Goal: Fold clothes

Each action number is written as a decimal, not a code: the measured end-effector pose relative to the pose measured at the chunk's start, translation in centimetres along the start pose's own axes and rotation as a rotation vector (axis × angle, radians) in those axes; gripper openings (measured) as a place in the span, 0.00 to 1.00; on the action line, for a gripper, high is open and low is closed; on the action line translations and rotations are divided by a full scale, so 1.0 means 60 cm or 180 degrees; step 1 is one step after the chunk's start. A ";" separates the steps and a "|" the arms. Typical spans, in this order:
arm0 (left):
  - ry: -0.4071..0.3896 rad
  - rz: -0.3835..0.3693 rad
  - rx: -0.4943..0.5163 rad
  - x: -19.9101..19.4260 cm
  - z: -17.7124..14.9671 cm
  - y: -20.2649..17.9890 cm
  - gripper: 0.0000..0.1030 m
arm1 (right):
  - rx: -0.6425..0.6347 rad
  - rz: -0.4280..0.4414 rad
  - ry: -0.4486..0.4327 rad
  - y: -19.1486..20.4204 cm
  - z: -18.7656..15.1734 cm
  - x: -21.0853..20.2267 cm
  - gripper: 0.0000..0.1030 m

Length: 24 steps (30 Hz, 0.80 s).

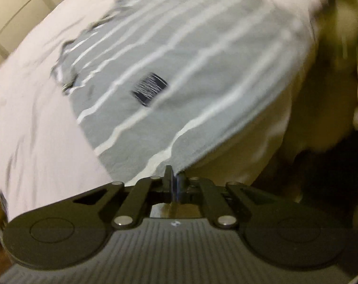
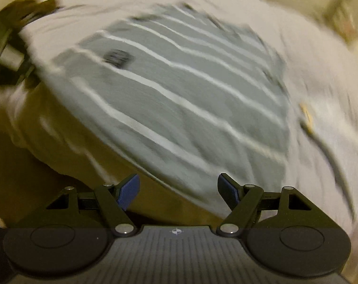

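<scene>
A grey shirt with thin white stripes (image 1: 179,66) lies spread on a white bed sheet (image 1: 37,123); a small dark patch (image 1: 150,88) sits on its chest. My left gripper (image 1: 174,177) is shut on the shirt's near corner at the bed's edge. In the right wrist view the same striped shirt (image 2: 183,90) fills the middle, blurred by motion. My right gripper (image 2: 178,189) stands open just before the shirt's near hem, its blue pads (image 2: 129,193) apart with nothing between them.
The white sheet (image 2: 320,94) covers the bed around the shirt, with a small yellowish scrap (image 2: 306,116) lying on it to the right. The bed's side drops off into shadow (image 1: 320,165). A pale wall (image 1: 18,7) stands behind. The other gripper's arm (image 2: 11,54) shows at left.
</scene>
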<state>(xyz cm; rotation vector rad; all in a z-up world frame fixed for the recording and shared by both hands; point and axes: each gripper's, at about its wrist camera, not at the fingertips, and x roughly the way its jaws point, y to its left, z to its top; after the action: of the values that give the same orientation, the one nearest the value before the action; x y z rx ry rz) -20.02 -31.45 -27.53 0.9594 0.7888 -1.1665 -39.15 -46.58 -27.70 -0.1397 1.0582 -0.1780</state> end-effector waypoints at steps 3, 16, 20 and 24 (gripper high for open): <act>-0.0021 -0.0110 -0.0202 -0.014 0.018 0.025 0.01 | -0.0413 0.0045 -0.0331 0.066 0.013 0.021 0.76; -0.0119 -0.0258 -0.0137 -0.036 0.033 0.039 0.01 | -0.0513 -0.1054 -0.0231 0.038 -0.031 0.146 0.42; -0.0055 -0.0230 -0.0048 -0.030 0.025 0.036 0.01 | -0.0558 -0.1351 0.0116 -0.053 -0.099 0.143 0.36; -0.0020 -0.0212 0.0063 -0.020 0.024 0.035 0.01 | -0.0774 -0.1415 0.0299 -0.109 -0.119 0.131 0.24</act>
<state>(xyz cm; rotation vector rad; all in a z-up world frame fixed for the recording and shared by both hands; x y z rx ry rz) -18.23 -32.07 -25.49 0.9513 0.8107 -1.2365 -42.15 -54.87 -36.56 -0.5926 1.1292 -0.4603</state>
